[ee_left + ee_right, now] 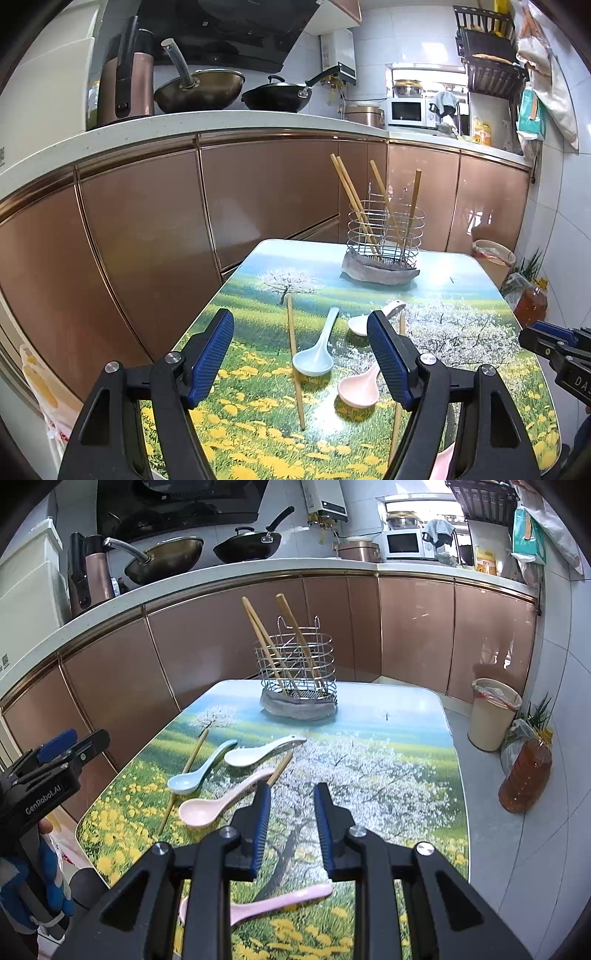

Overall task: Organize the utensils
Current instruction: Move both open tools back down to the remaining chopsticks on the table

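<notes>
While L gripper [300, 356] gapes empty, blue spoon [317, 350] lies betw its fingers, R gripper [291, 805] slightly parted, empty.

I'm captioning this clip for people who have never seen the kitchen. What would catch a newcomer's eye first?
First the table, its top printed with a bright meadow and blossoming trees. At its far end stands a wire utensil holder with wooden chopsticks leaning in it. Nearer lie scattered spoons, a blue spoon, a white spoon and a pink spoon, with loose chopsticks among them.
</notes>
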A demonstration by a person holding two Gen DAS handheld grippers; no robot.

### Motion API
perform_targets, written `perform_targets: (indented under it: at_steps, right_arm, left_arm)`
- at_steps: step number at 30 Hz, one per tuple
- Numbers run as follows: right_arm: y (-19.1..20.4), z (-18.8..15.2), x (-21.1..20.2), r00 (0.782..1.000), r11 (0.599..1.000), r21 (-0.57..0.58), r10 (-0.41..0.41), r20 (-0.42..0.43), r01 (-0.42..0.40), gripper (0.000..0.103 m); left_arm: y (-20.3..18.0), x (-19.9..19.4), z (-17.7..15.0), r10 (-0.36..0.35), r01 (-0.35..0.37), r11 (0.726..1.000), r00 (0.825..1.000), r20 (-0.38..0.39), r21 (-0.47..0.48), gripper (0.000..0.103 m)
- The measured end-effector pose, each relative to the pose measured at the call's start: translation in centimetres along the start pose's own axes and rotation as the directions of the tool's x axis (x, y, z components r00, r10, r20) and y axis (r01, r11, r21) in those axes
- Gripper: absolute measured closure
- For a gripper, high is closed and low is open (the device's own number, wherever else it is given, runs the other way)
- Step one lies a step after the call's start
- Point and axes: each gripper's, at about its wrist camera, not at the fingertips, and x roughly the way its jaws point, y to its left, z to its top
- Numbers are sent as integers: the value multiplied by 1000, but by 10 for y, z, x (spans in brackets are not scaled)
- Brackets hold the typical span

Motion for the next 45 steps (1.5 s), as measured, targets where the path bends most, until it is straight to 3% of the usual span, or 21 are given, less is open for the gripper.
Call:
perform_targets:
  at_steps: [9,17,28,35,40,45]
  right_arm:
    - [3,-4,5,999,1000,0,-3,-42,3,80]
    - [-1,2,29,993,1000,18,13,-120,-11,80]
    - [-4,6,73,977,997,55,65,-201,-55,80]
    - [-5,10,106,957,997,35,71,-283,-63,80]
    - [-2,11,130,933,995,30,101,-346,-97,80]
    - [9,12,151,912,993,1,109,-394,-118,80]
  left_arm:
    - [15,10,-4,-7,6,1000,999,-41,-13,29]
    - [53,42,0,17,-21,999,993,-113,-32,29]
    - [78,90,-7,-22,21,1000,970,-242,-6,29]
    - [74,141,-2,-119,110,993,920,-374,-44,32]
    - [64,190,5,-166,152,986,860,-483,-67,32]
    - [53,222,8,-182,171,983,817,-548,-72,34]
